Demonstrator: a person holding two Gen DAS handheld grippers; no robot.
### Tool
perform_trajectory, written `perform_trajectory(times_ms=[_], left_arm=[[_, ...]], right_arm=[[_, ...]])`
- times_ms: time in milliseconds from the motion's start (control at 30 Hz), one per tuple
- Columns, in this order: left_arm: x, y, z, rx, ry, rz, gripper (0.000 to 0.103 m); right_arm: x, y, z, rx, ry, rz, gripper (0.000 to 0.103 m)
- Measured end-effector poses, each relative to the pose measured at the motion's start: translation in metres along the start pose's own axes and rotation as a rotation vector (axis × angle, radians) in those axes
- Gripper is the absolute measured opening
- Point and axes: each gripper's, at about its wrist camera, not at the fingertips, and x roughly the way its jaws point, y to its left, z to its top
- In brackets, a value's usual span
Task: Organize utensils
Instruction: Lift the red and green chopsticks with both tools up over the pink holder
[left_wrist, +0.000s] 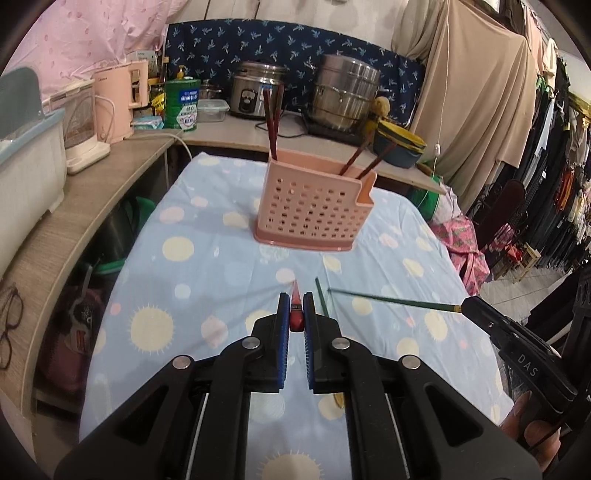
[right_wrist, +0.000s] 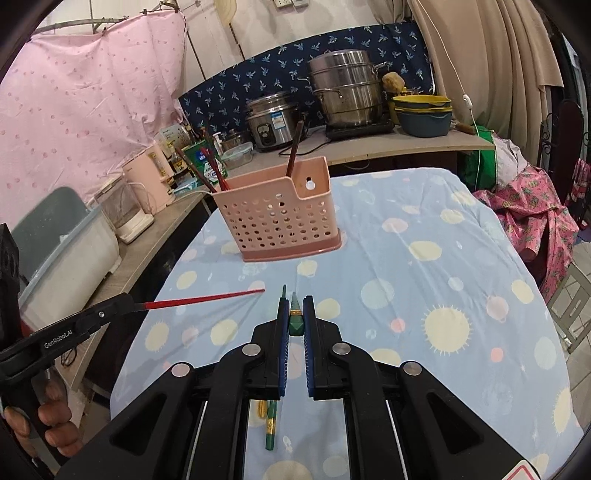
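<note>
A pink perforated utensil holder (left_wrist: 314, 212) stands on the spotted blue tablecloth, with several dark red chopsticks (left_wrist: 272, 122) upright in it; it also shows in the right wrist view (right_wrist: 280, 218). My left gripper (left_wrist: 296, 306) is shut on a red chopstick (left_wrist: 296, 314), seen from the side in the right wrist view (right_wrist: 203, 298). My right gripper (right_wrist: 294, 310) is shut on a green chopstick (right_wrist: 295, 319), seen from the side in the left wrist view (left_wrist: 391, 297). Another green chopstick (right_wrist: 271, 424) lies on the cloth under my right gripper; its tip shows in the left wrist view (left_wrist: 321, 295).
A wooden counter (left_wrist: 74, 221) wraps the left and back, holding a pink kettle (left_wrist: 116, 103), a rice cooker (left_wrist: 255, 90), steel pots (left_wrist: 343, 96), stacked bowls (left_wrist: 399, 144) and a white bin (left_wrist: 26, 173). Clothes hang at the right (left_wrist: 554, 184). Glasses (left_wrist: 9, 325) lie on the counter.
</note>
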Motion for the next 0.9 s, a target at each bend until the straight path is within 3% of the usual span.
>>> perform_trajectory(times_ms=[600,900], left_arm=[[-0.014,-0.012,0.085,0.04,-0.178,0.004,0.007],[-0.028,-0.027,0.149,0.076,-0.319,0.005,0.007]], right_arm=[[-0.008,0.001,0.078,0.004,-0.159,0.003,0.007],[-0.005,0.005,0.138,0.026,-0.267,0.052,0.007]])
